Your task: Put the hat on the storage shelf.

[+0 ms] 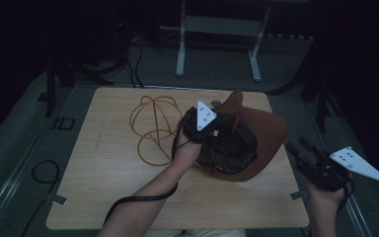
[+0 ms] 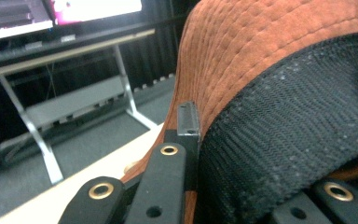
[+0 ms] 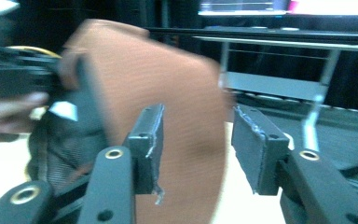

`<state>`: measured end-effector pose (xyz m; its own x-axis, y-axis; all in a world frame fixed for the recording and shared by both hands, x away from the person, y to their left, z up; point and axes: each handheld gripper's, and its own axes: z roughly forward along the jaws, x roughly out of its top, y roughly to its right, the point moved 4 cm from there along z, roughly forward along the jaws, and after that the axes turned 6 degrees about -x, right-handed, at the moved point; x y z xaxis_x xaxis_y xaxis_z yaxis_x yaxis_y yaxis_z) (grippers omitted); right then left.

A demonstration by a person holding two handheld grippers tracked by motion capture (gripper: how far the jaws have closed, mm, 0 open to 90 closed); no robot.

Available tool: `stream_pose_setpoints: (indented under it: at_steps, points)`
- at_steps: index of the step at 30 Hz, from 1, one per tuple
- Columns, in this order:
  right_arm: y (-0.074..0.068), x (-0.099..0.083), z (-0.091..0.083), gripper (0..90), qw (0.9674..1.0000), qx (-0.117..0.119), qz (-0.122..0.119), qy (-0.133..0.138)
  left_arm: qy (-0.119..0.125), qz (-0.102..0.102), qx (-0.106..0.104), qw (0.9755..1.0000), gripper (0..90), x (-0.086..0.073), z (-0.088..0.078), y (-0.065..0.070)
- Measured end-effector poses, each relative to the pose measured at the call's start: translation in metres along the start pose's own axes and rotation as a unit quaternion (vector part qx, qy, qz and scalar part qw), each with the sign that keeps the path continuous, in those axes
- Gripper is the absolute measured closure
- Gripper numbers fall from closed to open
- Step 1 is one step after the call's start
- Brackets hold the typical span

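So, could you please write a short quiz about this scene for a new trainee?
1. True or false: the left gripper is shut on the brown hat.
2. Which thing lies left of the hat on the table? A) wire frame B) a red bowl C) a blue towel
3. Is anything between the right gripper fingers?

Key: 1 true; 2 A; 3 no, they stand apart with nothing pressed, the hat farther off.

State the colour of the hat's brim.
Rust orange brim, clearest in the left gripper view.

Blurred brown hat beyond parted jaws
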<state>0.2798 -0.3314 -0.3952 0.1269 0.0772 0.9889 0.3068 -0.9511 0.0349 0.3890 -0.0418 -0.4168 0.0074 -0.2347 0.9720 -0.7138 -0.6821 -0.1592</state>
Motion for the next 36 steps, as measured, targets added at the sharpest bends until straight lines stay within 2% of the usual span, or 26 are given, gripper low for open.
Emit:
stream_pose_setpoints:
  at_steps: [3,4,5,6,7,8,9,10,11,12,16,18,19,20,21,22,24,26,27,28,29,30,31,33,34,36]
  points:
    - [0.018,-0.007,0.002,55.9,0.9997,-0.022,0.001,-0.014,0.016,0.005,-0.022,0.9996,87.4,0.001,-0.004,0.000]
    - [0.021,-0.009,0.003,55.9,0.9996,-0.022,0.003,-0.019,0.033,0.003,-0.040,0.9986,87.4,0.002,-0.006,0.000]
    - [0.025,-0.013,0.005,55.9,0.9996,-0.018,0.005,-0.023,0.038,0.007,-0.044,0.9983,87.4,0.002,-0.007,0.001]
    - [0.027,-0.015,0.006,55.9,0.9995,-0.016,0.006,-0.026,0.055,0.003,-0.068,0.9961,87.4,0.004,-0.009,0.001]
    - [0.029,-0.019,0.009,55.7,0.9993,-0.011,0.009,-0.035,0.067,0.004,-0.082,0.9944,87.4,0.005,-0.011,0.002]
    - [0.029,-0.019,0.009,55.7,0.9993,-0.011,0.009,-0.035,0.067,0.004,-0.082,0.9944,87.3,0.005,-0.011,0.002]
    - [0.030,-0.021,0.011,55.6,0.9992,-0.005,0.013,-0.038,0.092,0.000,-0.114,0.9892,87.3,0.009,-0.015,0.003]
    - [0.032,-0.030,0.020,55.5,0.9982,-0.004,0.013,-0.058,0.103,0.004,-0.123,0.9870,87.3,0.011,-0.016,0.004]
    - [0.032,-0.033,0.023,55.4,0.9979,0.000,0.015,-0.063,0.108,0.005,-0.128,0.9859,87.3,0.012,-0.017,0.005]
    - [0.032,-0.034,0.025,55.4,0.9977,0.002,0.018,-0.065,0.117,-0.002,-0.143,0.9828,87.3,0.014,-0.018,0.005]
    - [0.024,-0.037,0.028,55.2,0.9974,0.019,0.016,-0.068,0.141,0.000,-0.167,0.9758,87.3,0.017,-0.022,0.006]
    - [0.018,-0.036,0.028,54.8,0.9974,0.031,0.011,-0.064,0.155,-0.002,-0.198,0.9678,87.3,0.017,-0.024,0.005]
    - [0.014,-0.035,0.028,54.2,0.9972,0.040,0.006,-0.063,0.157,-0.002,-0.206,0.9659,87.2,0.018,-0.025,0.005]
    - [0.011,-0.034,0.028,53.8,0.9971,0.046,0.005,-0.061,0.160,0.000,-0.221,0.9622,87.2,0.018,-0.025,0.006]
    - [0.006,-0.033,0.028,53.8,0.9969,0.055,0.001,-0.056,0.162,0.003,-0.225,0.9607,87.2,0.018,-0.026,0.006]
    - [0.002,-0.032,0.028,53.4,0.9963,0.066,-0.003,-0.055,0.164,0.001,-0.237,0.9577,87.2,0.018,-0.026,0.007]
    - [-0.006,-0.029,0.027,52.5,0.9949,0.089,-0.004,-0.048,0.163,0.008,-0.244,0.9559,87.2,0.018,-0.027,0.009]
    - [-0.015,-0.027,0.027,50.2,0.9921,0.119,-0.005,-0.039,0.162,0.010,-0.246,0.9555,87.2,0.018,-0.027,0.010]
    - [-0.022,-0.026,0.027,48.2,0.9901,0.136,-0.010,-0.034,0.163,0.015,-0.243,0.9560,87.3,0.020,-0.027,0.013]
    - [-0.025,-0.025,0.028,47.0,0.9883,0.149,-0.014,-0.030,0.162,0.020,-0.236,0.9581,87.3,0.020,-0.027,0.015]
    - [-0.031,-0.024,0.028,45.6,0.9859,0.164,-0.018,-0.025,0.161,0.020,-0.234,0.9587,87.3,0.021,-0.027,0.016]
    - [-0.034,-0.024,0.028,44.0,0.9846,0.172,-0.020,-0.024,0.162,0.023,-0.236,0.9580,87.3,0.021,-0.026,0.017]
    - [-0.038,-0.024,0.029,42.6,0.9819,0.186,-0.025,-0.022,0.161,0.027,-0.232,0.9590,87.2,0.021,-0.026,0.018]
    - [-0.045,-0.024,0.031,41.3,0.9785,0.201,-0.039,-0.020,0.158,0.032,-0.232,0.9592,87.3,0.021,-0.026,0.021]
    - [-0.049,-0.024,0.032,40.9,0.9758,0.214,-0.043,-0.021,0.157,0.035,-0.229,0.9600,87.3,0.021,-0.025,0.023]
    - [-0.057,-0.024,0.035,40.6,0.9718,0.229,-0.054,-0.018,0.153,0.040,-0.235,0.9590,87.3,0.021,-0.024,0.027]
